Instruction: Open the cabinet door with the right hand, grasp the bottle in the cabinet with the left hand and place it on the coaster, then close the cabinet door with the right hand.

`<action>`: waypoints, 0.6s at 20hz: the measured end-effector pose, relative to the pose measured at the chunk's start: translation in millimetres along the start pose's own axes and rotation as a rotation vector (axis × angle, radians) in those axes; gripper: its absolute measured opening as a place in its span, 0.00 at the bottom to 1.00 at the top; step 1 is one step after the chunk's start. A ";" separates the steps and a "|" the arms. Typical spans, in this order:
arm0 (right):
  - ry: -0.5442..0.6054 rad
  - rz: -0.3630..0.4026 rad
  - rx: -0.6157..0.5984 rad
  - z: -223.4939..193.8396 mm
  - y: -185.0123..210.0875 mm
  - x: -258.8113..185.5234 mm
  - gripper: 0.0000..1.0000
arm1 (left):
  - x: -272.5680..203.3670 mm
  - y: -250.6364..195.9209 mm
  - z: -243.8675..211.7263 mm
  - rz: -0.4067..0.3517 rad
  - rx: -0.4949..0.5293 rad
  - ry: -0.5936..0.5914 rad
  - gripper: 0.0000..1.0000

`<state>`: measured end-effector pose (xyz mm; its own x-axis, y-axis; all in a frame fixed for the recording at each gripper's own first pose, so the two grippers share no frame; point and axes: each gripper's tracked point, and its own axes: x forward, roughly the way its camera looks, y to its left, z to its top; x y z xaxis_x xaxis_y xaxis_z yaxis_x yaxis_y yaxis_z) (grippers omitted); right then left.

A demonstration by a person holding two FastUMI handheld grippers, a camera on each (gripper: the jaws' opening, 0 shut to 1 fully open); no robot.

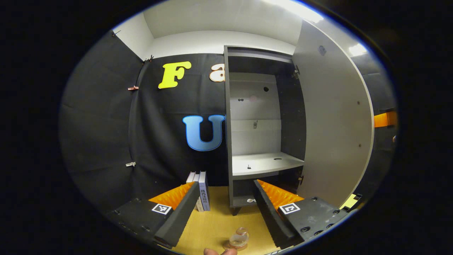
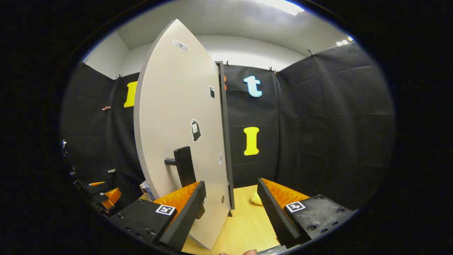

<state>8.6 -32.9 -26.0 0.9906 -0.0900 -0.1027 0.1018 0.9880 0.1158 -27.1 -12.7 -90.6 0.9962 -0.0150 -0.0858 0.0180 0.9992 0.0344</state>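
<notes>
While bottle (image 1: 238, 238) rests on coaster (image 1: 230, 245), left tool (image 1: 226, 212) released above, door (image 2: 177, 134) beside released right tool (image 2: 231, 212).

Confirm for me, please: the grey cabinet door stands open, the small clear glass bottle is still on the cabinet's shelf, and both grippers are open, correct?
Not quite. The small clear glass bottle is not on the pale shelf; the left gripper view shows it low on the yellow wooden table, between the open left gripper's fingers. The rest holds: the grey cabinet door stands open and the right gripper is open.
</notes>
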 end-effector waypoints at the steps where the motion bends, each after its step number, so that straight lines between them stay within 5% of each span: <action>1: 0.002 0.017 0.001 -0.9 9.2 2.9 0.97 | -1.3 2.2 0.8 0.003 0.001 0.000 0.95; 12: 0.055 0.216 0.014 -25.7 109.6 32.2 0.97 | -9.7 27.7 5.3 0.037 0.012 0.001 0.95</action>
<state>49.4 75.7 -42.0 0.9832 0.1308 -0.1277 -0.1105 0.9817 0.1549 -35.8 14.9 -83.6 0.9961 0.0220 -0.0855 -0.0178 0.9986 0.0493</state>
